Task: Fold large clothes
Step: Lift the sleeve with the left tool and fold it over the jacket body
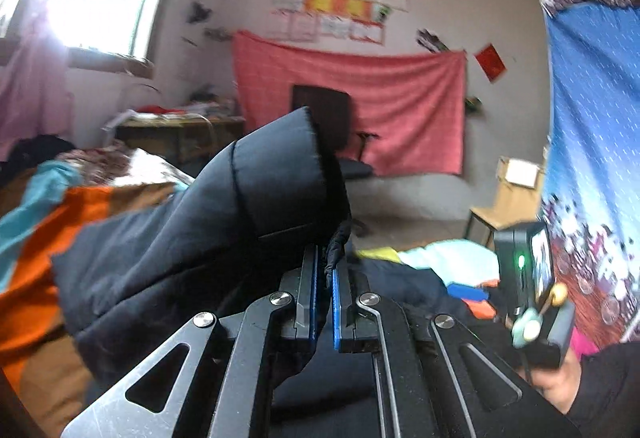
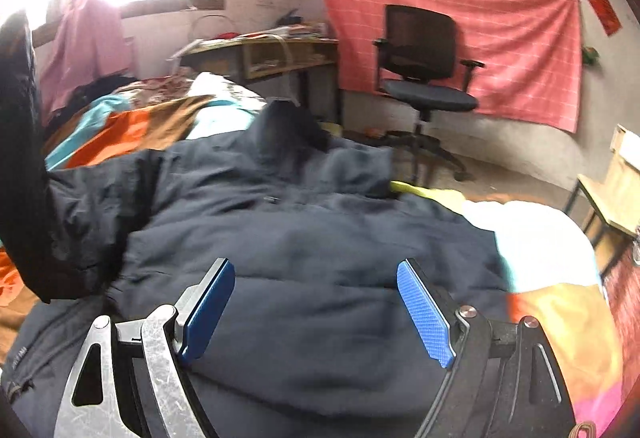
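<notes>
1. Left wrist view only: left gripper [image 1: 325, 270], lower centre, blue pads clamped on a raised sleeve [image 1: 224, 222] of the dark jacket
2. Right wrist view only: right gripper [image 2: 316, 308], fingers spread wide, hovering over the jacket [image 2: 304, 238] spread on the bed [image 2: 560, 302]
3. Office chair [image 2: 424, 77] stands upper right, beyond the bed
</notes>
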Motion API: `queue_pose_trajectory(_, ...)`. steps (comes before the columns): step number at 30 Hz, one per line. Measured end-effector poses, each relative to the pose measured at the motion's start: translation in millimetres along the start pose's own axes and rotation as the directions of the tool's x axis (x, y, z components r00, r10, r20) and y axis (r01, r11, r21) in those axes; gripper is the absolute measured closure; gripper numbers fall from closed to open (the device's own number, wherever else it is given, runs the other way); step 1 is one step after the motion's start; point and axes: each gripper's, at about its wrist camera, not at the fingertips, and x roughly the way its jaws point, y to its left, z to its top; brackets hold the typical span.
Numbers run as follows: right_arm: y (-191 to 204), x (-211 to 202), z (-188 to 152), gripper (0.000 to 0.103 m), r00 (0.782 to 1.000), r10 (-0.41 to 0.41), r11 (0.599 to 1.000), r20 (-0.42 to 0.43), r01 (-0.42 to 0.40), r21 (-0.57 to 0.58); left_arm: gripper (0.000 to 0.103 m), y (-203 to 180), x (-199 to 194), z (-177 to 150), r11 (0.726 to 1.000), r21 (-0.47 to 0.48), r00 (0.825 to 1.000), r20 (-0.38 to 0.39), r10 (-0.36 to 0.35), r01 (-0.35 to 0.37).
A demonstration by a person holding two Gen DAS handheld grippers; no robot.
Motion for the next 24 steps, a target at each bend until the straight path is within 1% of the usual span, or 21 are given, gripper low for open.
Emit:
queue_pose_trajectory(2,-21.3,-2.4,-6.0,0.021,1.000,-0.016,0.999,-0.011,0.016,0.033,0.099,-14.7,13.5,-11.4,1.000,0.007,0.999,-0.035,-0.027,0.027)
queue_pose_trajectory(5,-46.5,-3.8,-14.5,0.021,0.999,-0.024,0.996,-0.029,0.026,0.082,0.099,-32.6,35.5,-29.5,0.997,0.012,0.992,-0.107,-0.072,0.073)
queue_pose_trajectory(8,-65.5,-2.7,-23.5,0.021,0.999,-0.021,0.991,-0.049,0.027,0.129,0.099,-46.3,55.5,-49.8,0.993,0.029,0.981,-0.166,-0.105,0.111)
queue_pose_trajectory(11,-84.1,-0.7,-31.4,0.021,0.998,0.007,0.981,-0.060,0.005,0.195,0.099,-51.2,71.7,-64.7,0.989,0.039,0.966,-0.222,-0.133,0.145)
queue_pose_trajectory(14,-97.5,3.7,-37.1,0.021,0.994,0.089,0.961,-0.057,-0.071,0.268,0.099,-50.6,87.2,-80.5,0.980,0.019,0.938,-0.295,-0.185,0.199)
queue_pose_trajectory(16,-105.4,7.6,-41.2,0.021,0.983,0.177,0.929,-0.043,-0.152,0.338,0.098,-49.8,95.4,-88.1,0.975,0.001,0.921,-0.327,-0.210,0.223)
queue_pose_trajectory(17,-108.5,9.9,-42.6,0.021,0.979,0.199,0.915,-0.044,-0.170,0.366,0.095,-47.5,95.6,-90.1,0.971,-0.004,0.914,-0.337,-0.226,0.239)
queue_pose_trajectory(19,-116.5,13.5,-46.9,0.021,0.974,0.223,0.887,-0.048,-0.182,0.425,0.093,-45.4,93.6,-87.3,0.966,-0.015,0.905,-0.344,-0.249,0.260)
queue_pose_trajectory(20,-120.2,14.7,-48.0,0.021,0.972,0.231,0.874,-0.047,-0.186,0.449,0.089,-42.9,92.8,-85.8,0.962,-0.023,0.898,-0.353,-0.264,0.274)
queue_pose_trajectory(21,-126.6,15.6,-51.1,0.021,0.968,0.250,0.850,-0.038,-0.201,0.486,0.070,-39.7,89.7,-84.5,0.955,-0.035,0.888,-0.359,-0.288,0.295)
queue_pose_trajectory(22,-131.4,15.7,-53.0,0.021,0.963,0.270,0.829,-0.022,-0.221,0.513,0.059,-37.9,87.3,-84.0,0.943,-0.058,0.873,-0.362,-0.327,0.329)
queue_pose_trajectory(23,-135.7,15.7,-54.4,0.021,0.957,0.291,0.805,-0.001,-0.244,0.541,0.043,-35.2,83.7,-82.9,0.932,-0.082,0.867,-0.347,-0.358,0.353)
queue_pose_trajectory(24,-141.5,14.3,-57.0,0.021,0.945,0.327,0.770,0.031,-0.285,0.570,0.039,-36.1,78.9,-80.5,0.927,-0.090,0.867,-0.332,-0.371,0.363)
